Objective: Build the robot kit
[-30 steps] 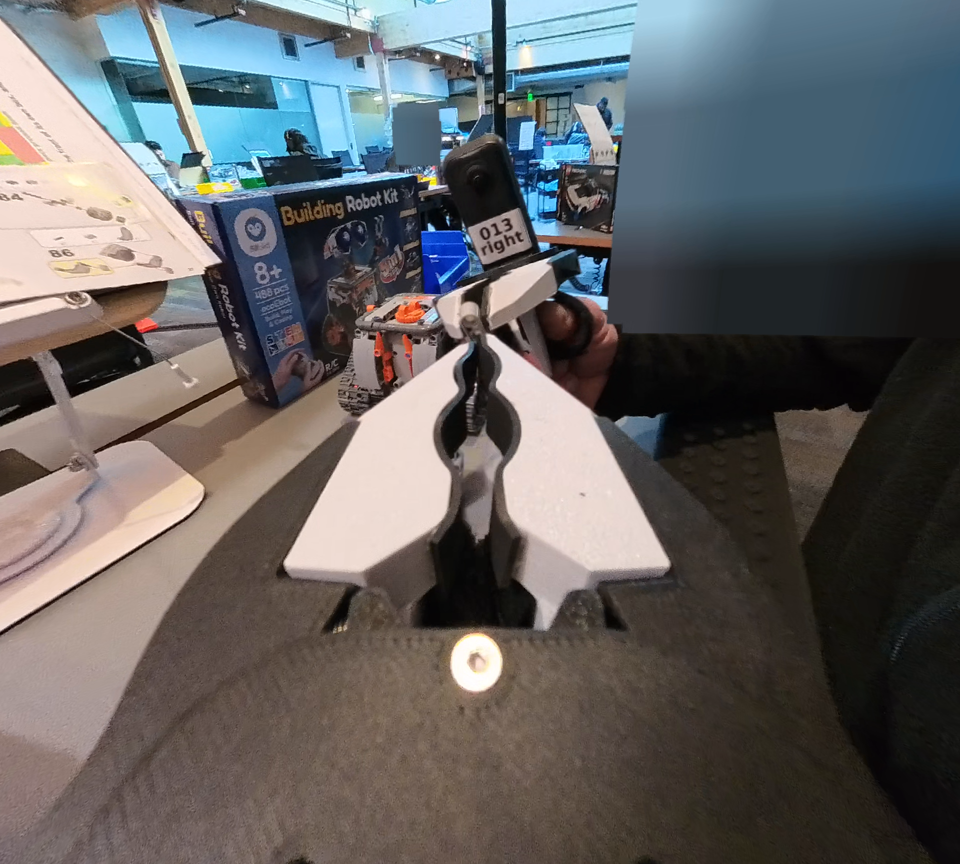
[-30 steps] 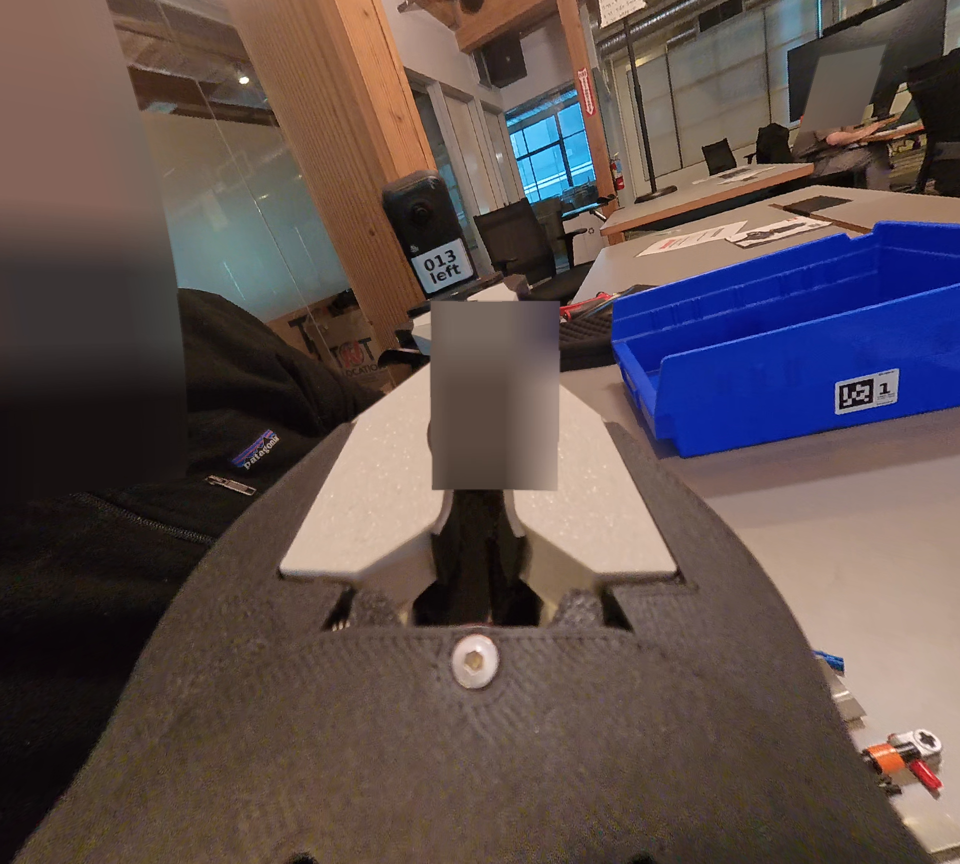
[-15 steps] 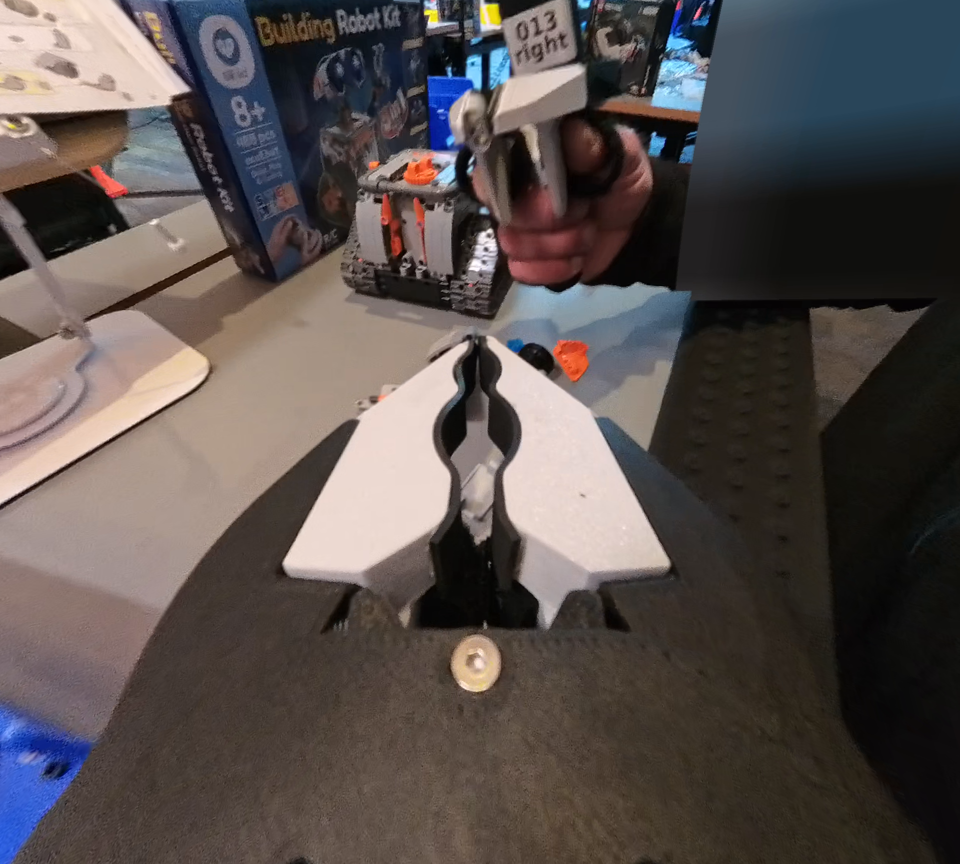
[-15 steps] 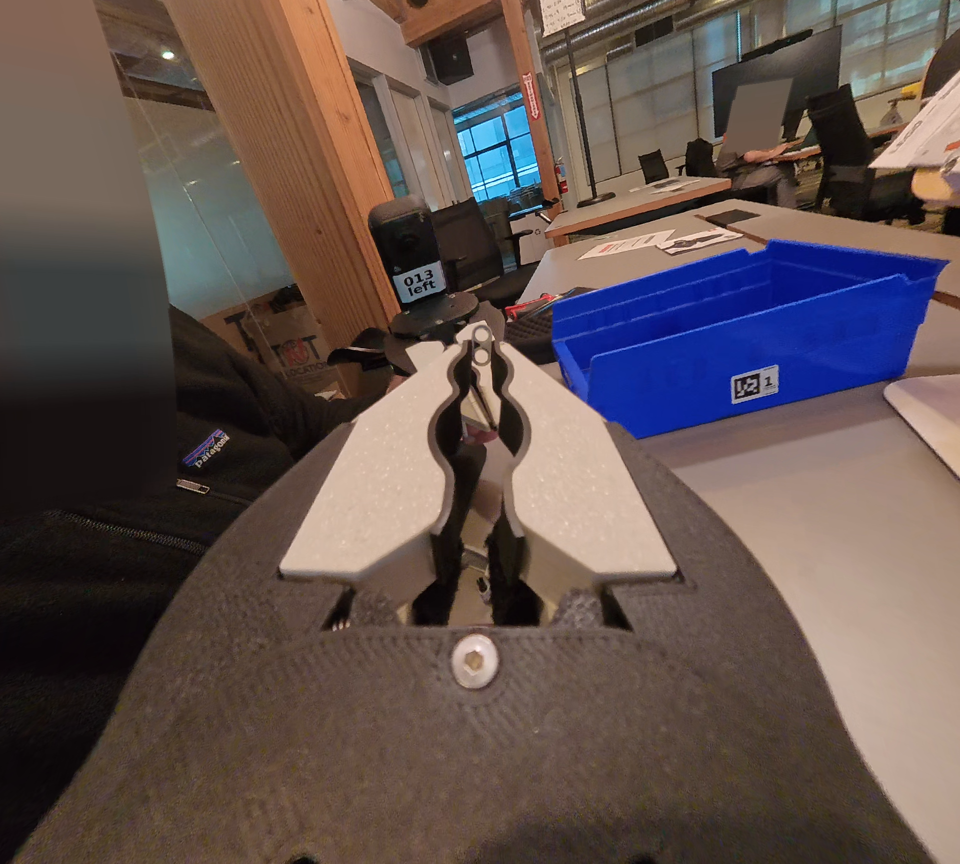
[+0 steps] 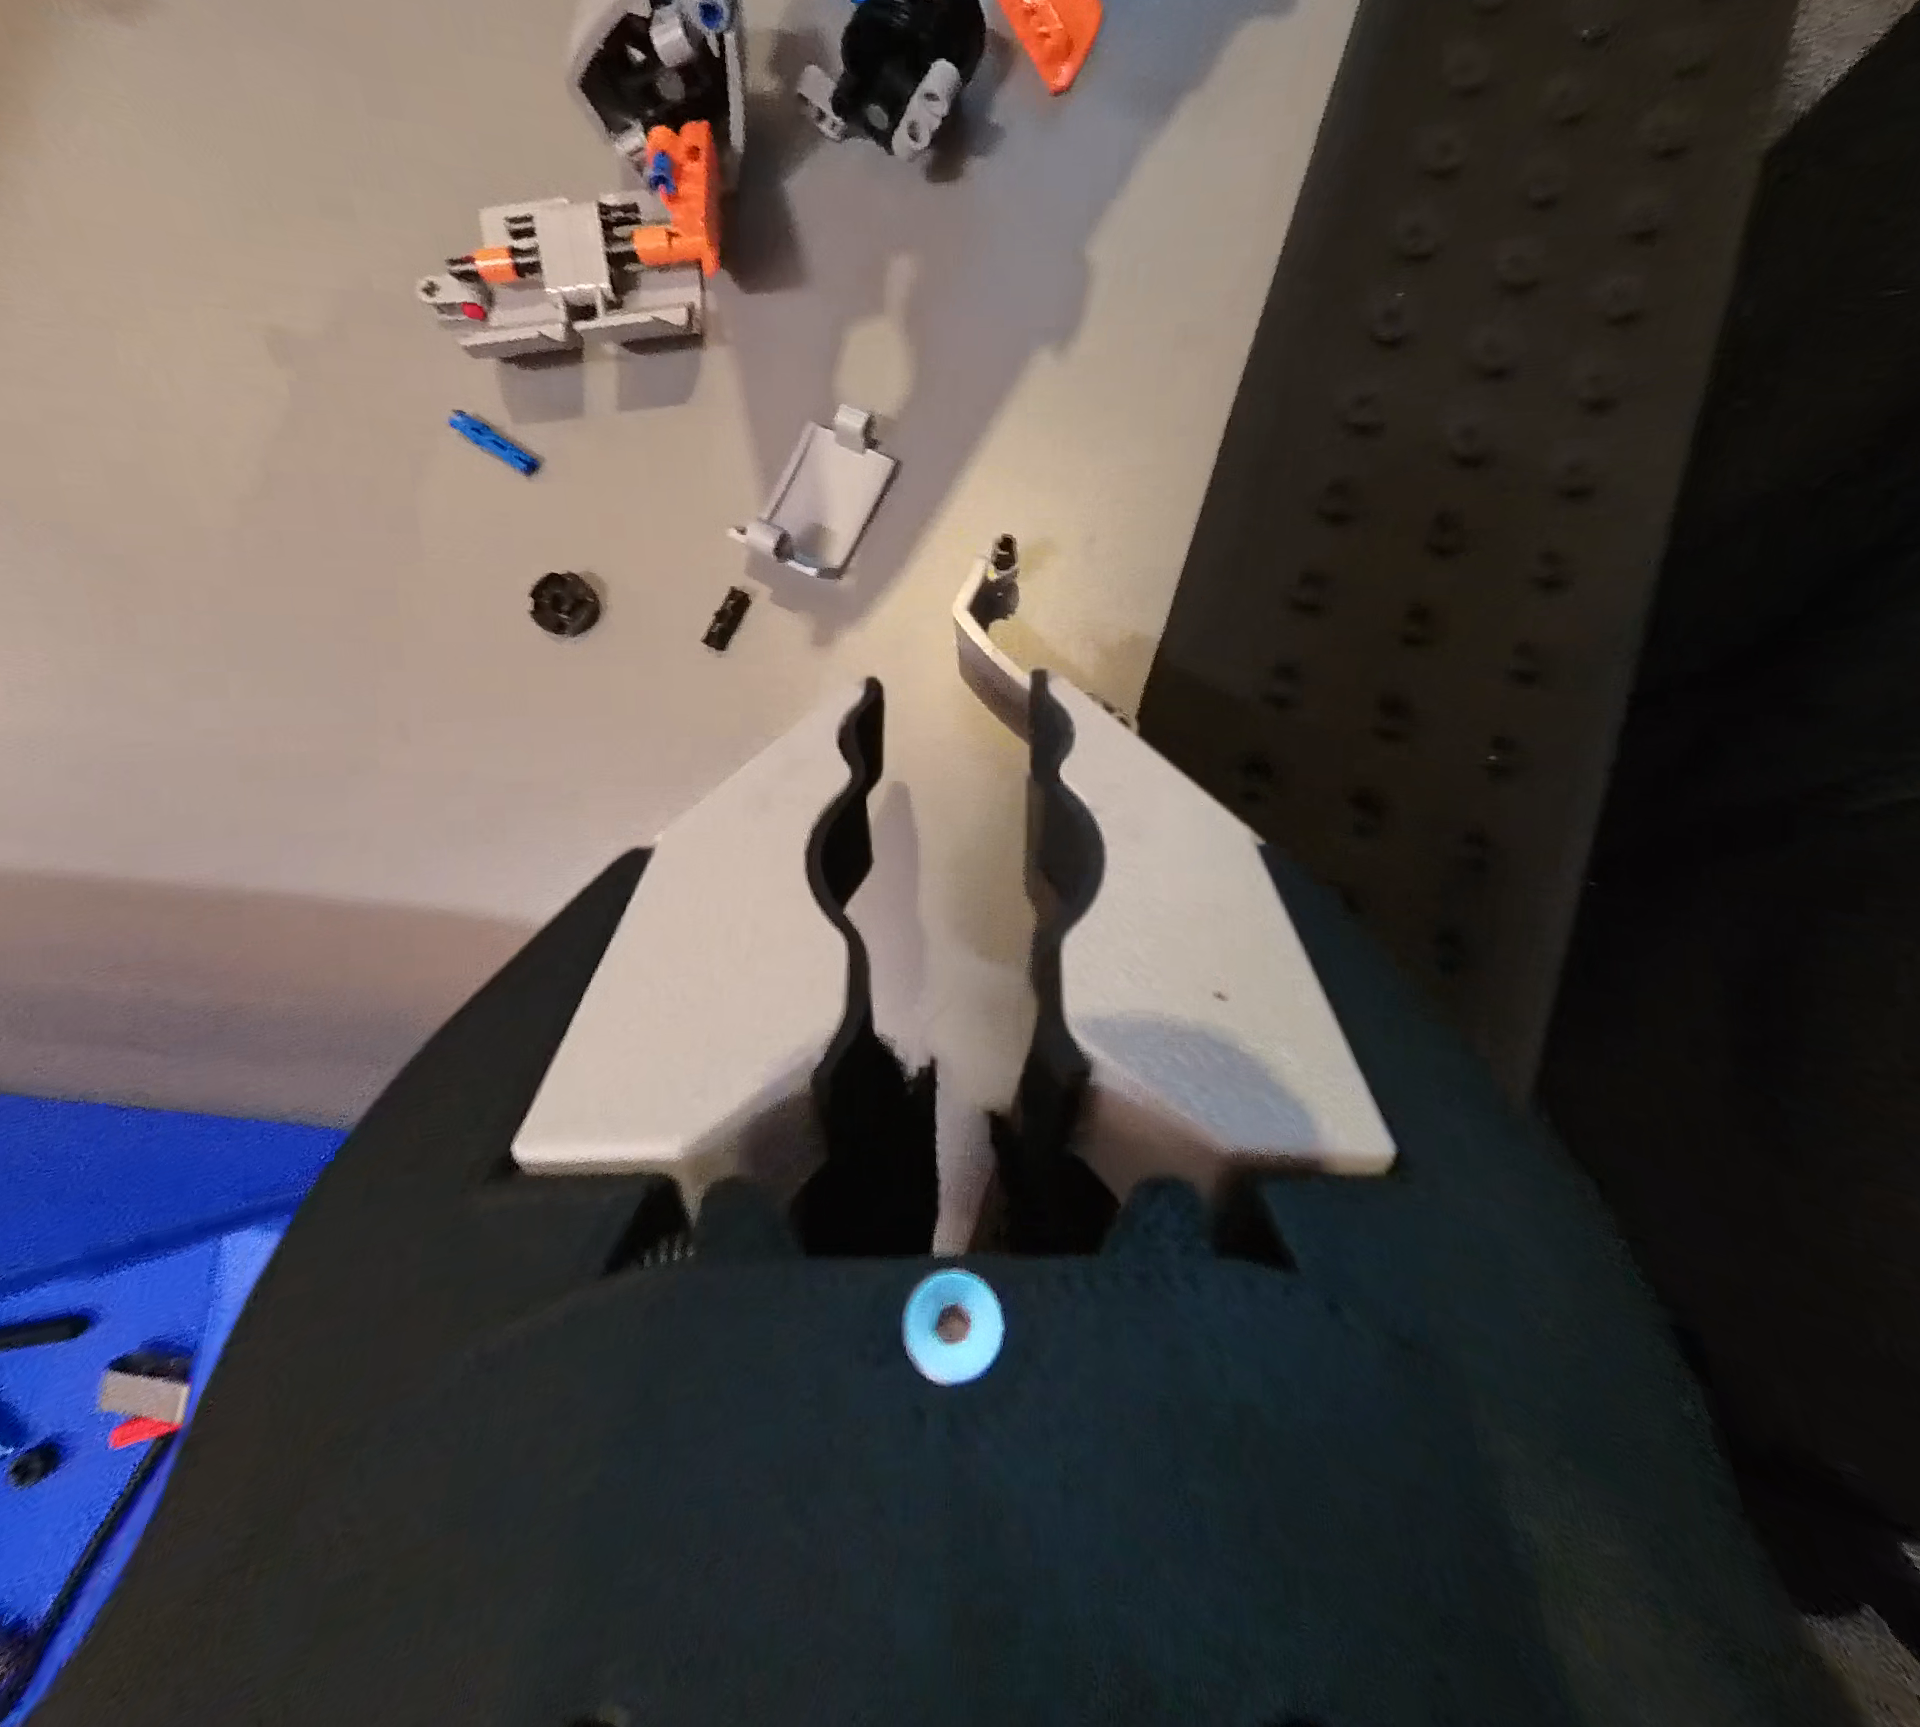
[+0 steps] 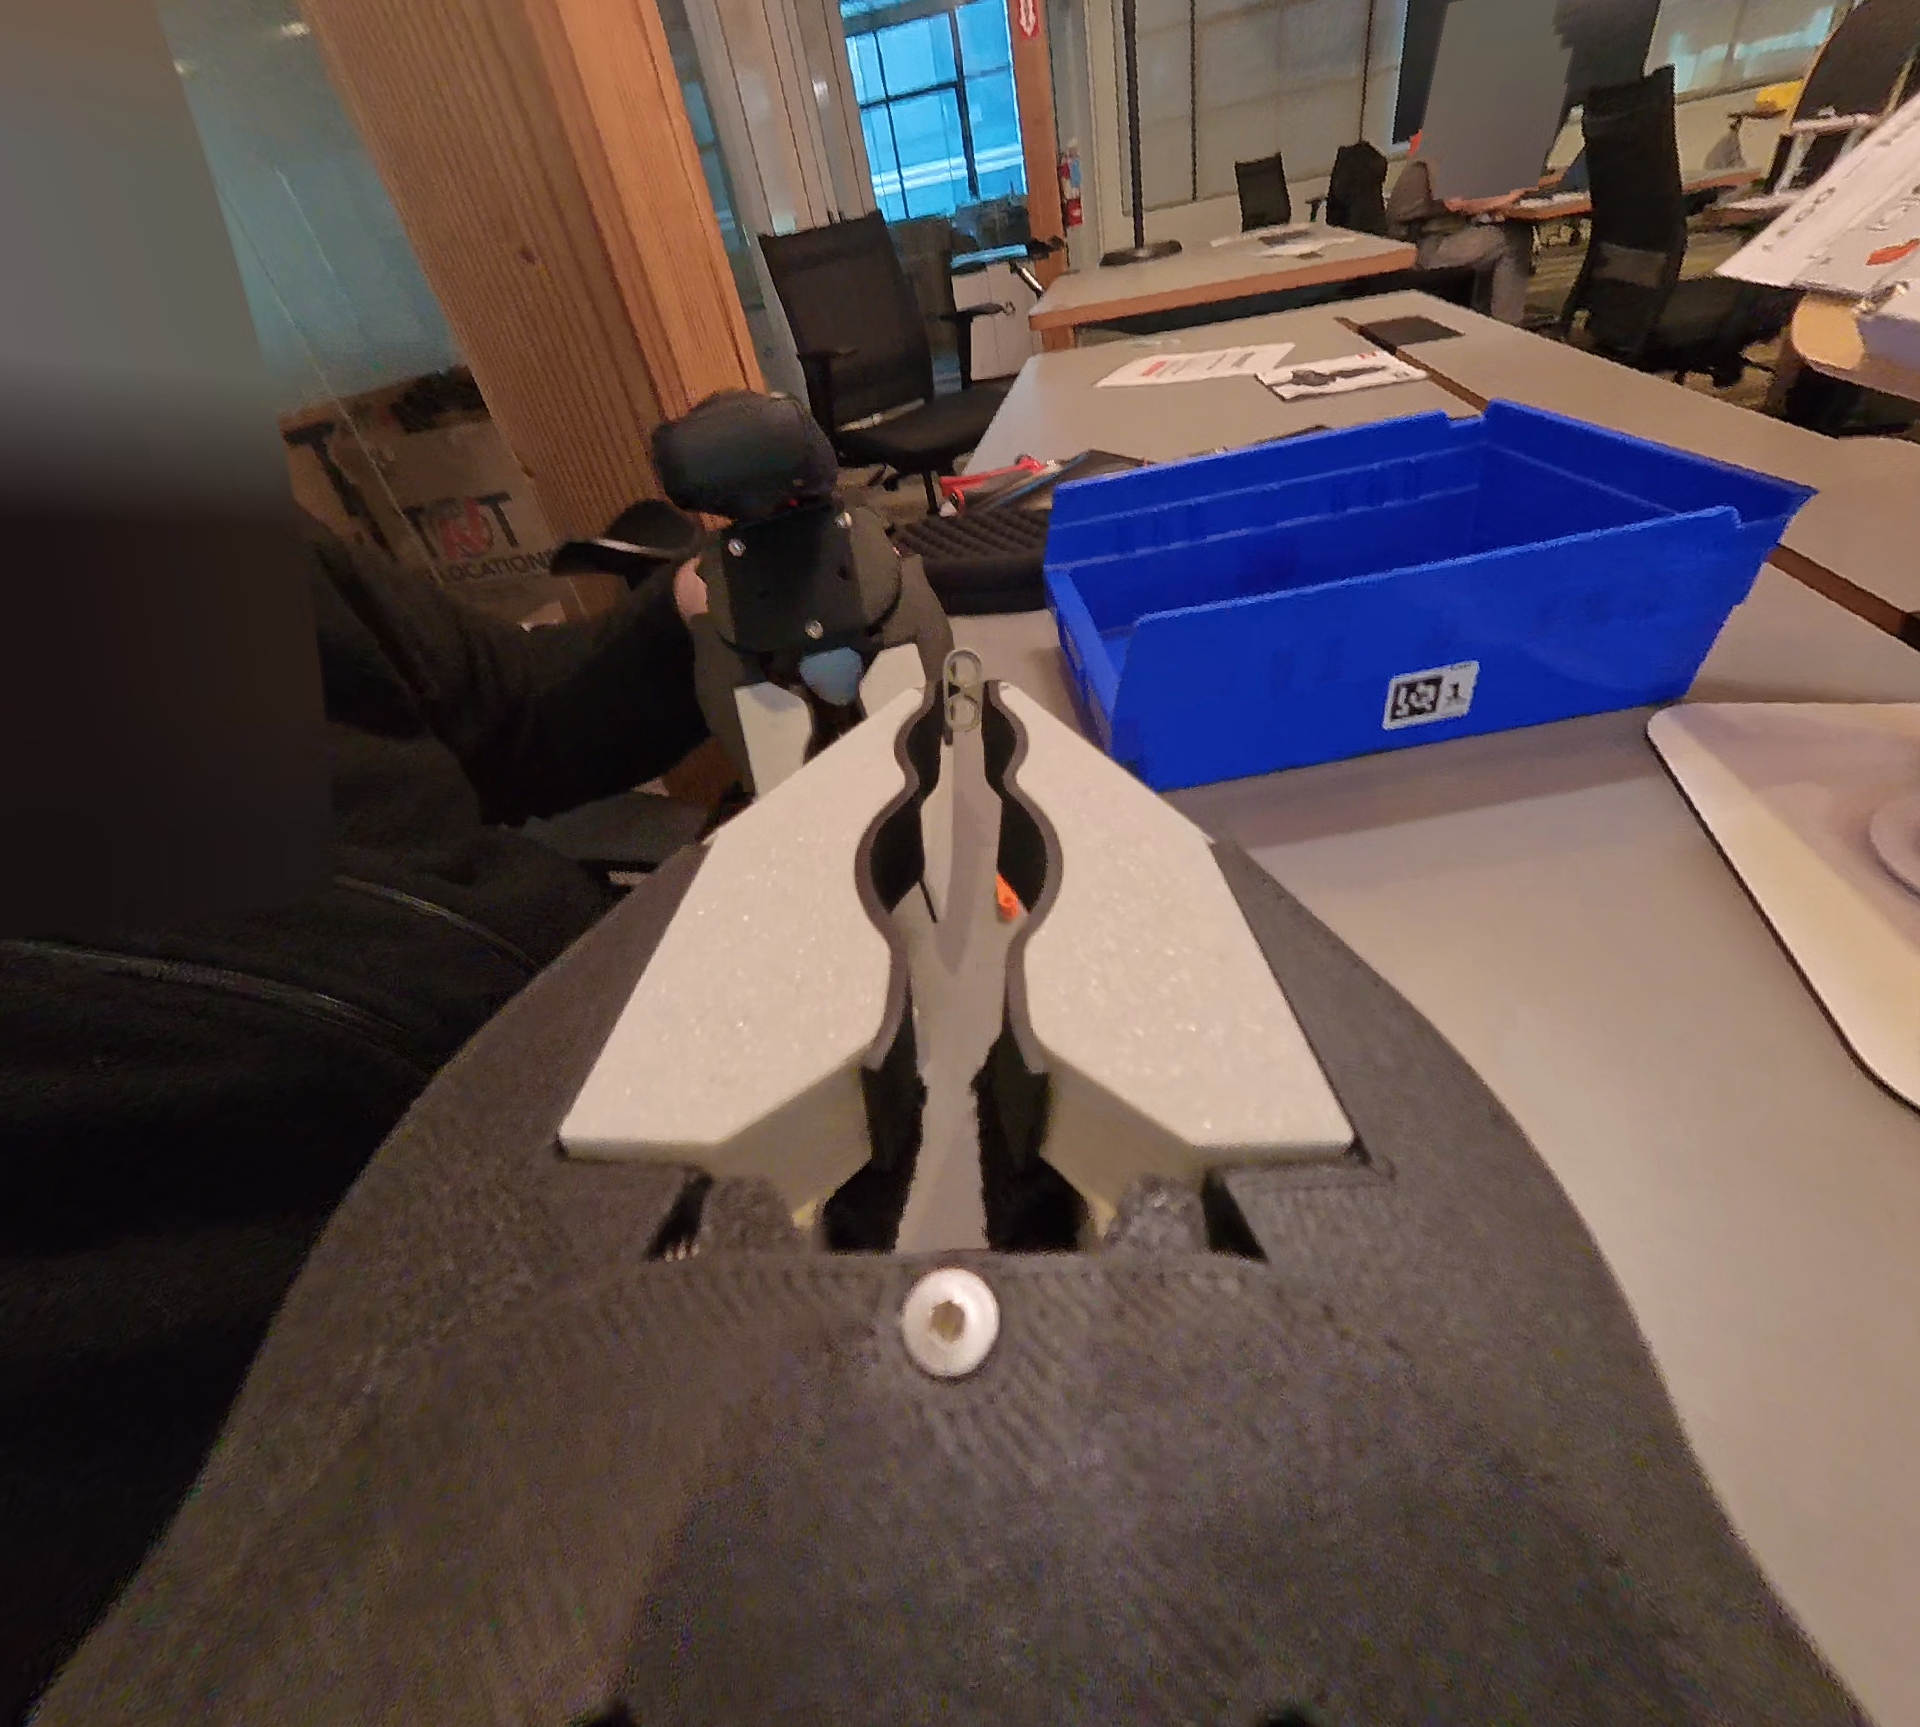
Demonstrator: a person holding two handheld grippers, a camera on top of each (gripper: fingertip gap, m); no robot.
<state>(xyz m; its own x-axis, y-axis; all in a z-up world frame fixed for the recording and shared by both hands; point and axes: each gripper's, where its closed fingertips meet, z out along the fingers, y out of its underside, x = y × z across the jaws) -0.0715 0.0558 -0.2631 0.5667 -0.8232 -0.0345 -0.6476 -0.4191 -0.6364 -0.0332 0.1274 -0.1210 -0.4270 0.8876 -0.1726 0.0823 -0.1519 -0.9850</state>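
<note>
In the left wrist view, the left gripper point(image 5: 954, 701) points down at the grey surface point(image 5: 260, 638) with its two fingers apart and nothing between them. A curved grey piece point(image 5: 987, 643) lies on the surface just beside the tip of one finger; it is hard to tell if they touch. A little farther out lie a flat grey flap piece point(image 5: 826, 505), a small black peg point(image 5: 725, 617), a round black piece point(image 5: 564, 604) and a thin blue pin point(image 5: 494, 442). Beyond them sit a grey and orange block build point(image 5: 582, 269), a grey shell piece point(image 5: 660, 41), a black wheel part point(image 5: 904, 41) and an orange piece point(image 5: 1049, 4). A dark bumpy mat point(image 5: 1455, 430) runs along one side, and the corner of a blue bin point(image 5: 104, 1262) with small parts inside shows at the bottom. In the right wrist view, the right gripper point(image 6: 961, 701) is closed tight on a thin grey piece point(image 6: 961, 846) that stands up between its fingers, with two small holes at its tip. It is held above the surface point(image 6: 1455, 1002). The left gripper point(image 6: 790, 638) shows farther off, pointing down, held by a person in a dark sleeve point(image 6: 540, 711). The blue bin point(image 6: 1403, 597) sits on the surface near it, and a white board point(image 6: 1787, 856) lies at the edge.
</note>
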